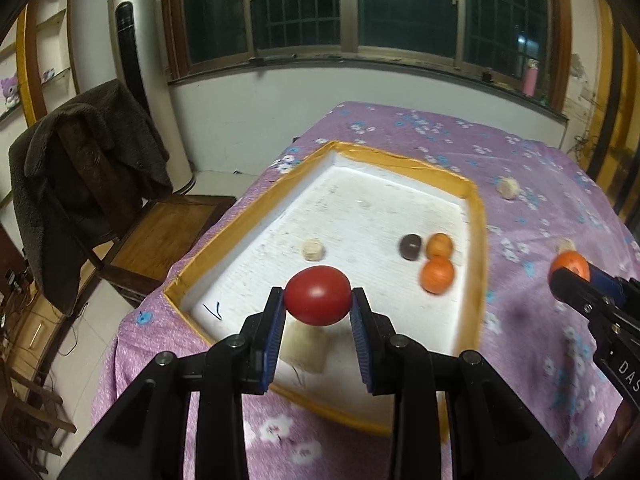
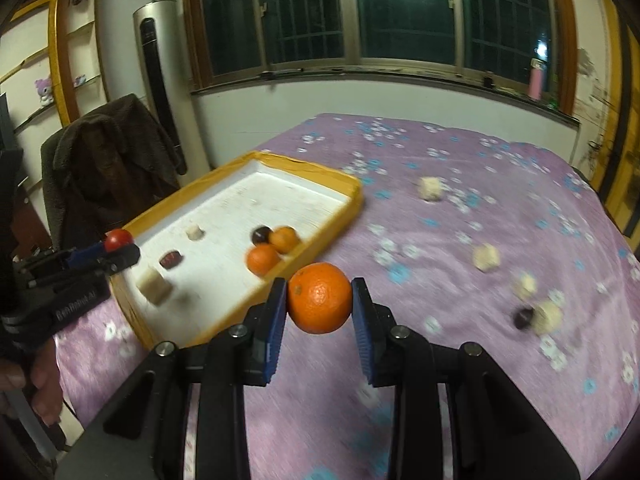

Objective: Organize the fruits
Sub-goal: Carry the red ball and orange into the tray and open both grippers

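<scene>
My left gripper point(image 1: 318, 304) is shut on a red tomato point(image 1: 318, 295) and holds it above the near part of the white tray with a yellow rim point(image 1: 476, 216). My right gripper point(image 2: 319, 306) is shut on an orange point(image 2: 319, 298) over the purple cloth, just right of the tray's rim point(image 2: 320, 240). In the tray lie two small oranges point(image 1: 437, 275), a dark fruit point(image 1: 410, 246), a pale round piece point(image 1: 313, 249) and a pale block point(image 1: 306, 350). The right wrist view also shows a dark red piece point(image 2: 170, 260) in the tray.
Several pale pieces point(image 2: 430, 189) and a dark fruit point(image 2: 523, 317) lie on the purple flowered cloth point(image 2: 440, 240) right of the tray. A chair with a dark coat point(image 1: 80, 168) stands left of the table. A window and wall are behind.
</scene>
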{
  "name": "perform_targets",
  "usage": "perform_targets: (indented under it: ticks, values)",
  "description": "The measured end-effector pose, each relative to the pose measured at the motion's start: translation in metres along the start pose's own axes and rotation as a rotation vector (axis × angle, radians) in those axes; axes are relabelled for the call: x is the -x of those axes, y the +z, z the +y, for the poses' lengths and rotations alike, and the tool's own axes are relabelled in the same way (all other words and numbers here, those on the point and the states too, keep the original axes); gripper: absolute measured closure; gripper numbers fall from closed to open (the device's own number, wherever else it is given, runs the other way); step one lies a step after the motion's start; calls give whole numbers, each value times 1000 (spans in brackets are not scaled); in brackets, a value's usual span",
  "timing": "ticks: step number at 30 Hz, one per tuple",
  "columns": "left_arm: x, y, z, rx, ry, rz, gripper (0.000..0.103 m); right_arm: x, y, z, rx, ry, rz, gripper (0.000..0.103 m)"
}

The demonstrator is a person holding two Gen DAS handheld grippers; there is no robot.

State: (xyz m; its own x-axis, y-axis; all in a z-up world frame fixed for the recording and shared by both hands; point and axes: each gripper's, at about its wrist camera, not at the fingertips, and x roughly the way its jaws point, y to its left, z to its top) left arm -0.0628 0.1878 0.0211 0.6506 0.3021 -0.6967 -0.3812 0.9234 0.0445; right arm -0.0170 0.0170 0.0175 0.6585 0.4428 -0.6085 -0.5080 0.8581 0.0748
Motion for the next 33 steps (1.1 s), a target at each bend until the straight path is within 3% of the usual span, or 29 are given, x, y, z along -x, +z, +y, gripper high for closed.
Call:
perform_targets:
  ticks: [10,27,29,31,32,33]
  values:
    - [-38,10,14,24,29,55,71,-79,45,42,41,49,61,69]
    - [-66,19,21,49,11,122,70,-162,67,34,-11,7,170,69]
    - [-67,18,23,55,15,135,63,-168,66,34,-12,16,204,68]
    - [-63,19,23,51,22,114,38,-167,66,35,-7,-2,195,68]
    - [-60,19,24,49,31,101,32,-166,66,35,-13,-1,195,67]
    - [-57,20,24,49,35,89,24,-163,66,34,-18,-3,186,59]
